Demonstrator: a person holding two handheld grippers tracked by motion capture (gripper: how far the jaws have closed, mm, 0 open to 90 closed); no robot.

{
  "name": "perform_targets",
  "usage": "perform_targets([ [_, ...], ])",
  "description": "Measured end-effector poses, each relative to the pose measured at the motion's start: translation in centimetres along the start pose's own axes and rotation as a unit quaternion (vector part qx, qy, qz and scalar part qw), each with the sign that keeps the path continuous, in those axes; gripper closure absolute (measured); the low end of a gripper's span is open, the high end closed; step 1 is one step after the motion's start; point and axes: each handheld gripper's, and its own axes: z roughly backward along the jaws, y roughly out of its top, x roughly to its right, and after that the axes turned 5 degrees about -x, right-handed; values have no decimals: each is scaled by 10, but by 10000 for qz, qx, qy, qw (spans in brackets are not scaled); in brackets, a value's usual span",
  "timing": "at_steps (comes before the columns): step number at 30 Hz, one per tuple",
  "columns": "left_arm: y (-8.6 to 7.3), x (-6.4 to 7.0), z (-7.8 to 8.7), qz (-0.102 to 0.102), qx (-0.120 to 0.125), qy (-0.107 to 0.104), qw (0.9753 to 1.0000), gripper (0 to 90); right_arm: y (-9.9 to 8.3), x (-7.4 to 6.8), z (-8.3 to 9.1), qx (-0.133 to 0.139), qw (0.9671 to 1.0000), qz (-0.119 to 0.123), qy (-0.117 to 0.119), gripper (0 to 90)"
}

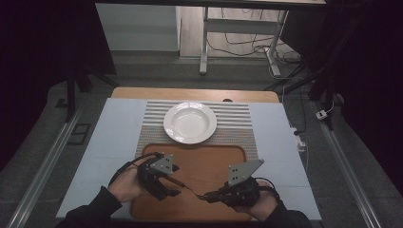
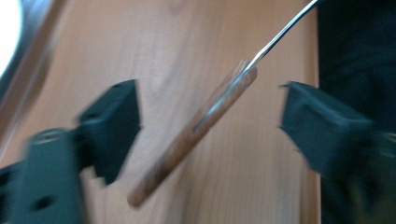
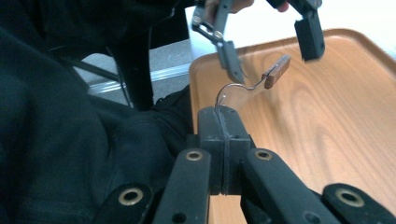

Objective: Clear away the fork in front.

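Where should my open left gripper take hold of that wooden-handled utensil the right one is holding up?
Grip the brown wooden handle midway along its straight length, closing the left gripper across it from both sides. It already lies between the open fingers. The right gripper pinches the thin metal end, so the handle stays free above the wooden tray.

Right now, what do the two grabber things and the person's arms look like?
Each gripper, left and right, is black, with two blocky jaws on linkage arms with brass-coloured pivots. A grey three-cornered plate with dark dots tops each. Black cables loop by the wrists. The person wears dark long sleeves.
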Motion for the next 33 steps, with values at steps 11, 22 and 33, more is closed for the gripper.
perform_targets([
  [11, 6, 3, -6, -619, -431, -431, 9962, 664, 1, -3, 0, -154, 9990, 328, 251, 899],
  [22, 9, 15, -12, -1641, -813, -625, 9811, 786, -2, 2, -4, -370, 9981, 265, 415, 853],
  [33, 6, 17, -8, -1092, -801, -737, 9880, 800, -2, 6, 0, -187, 9994, -39, -272, 606],
])
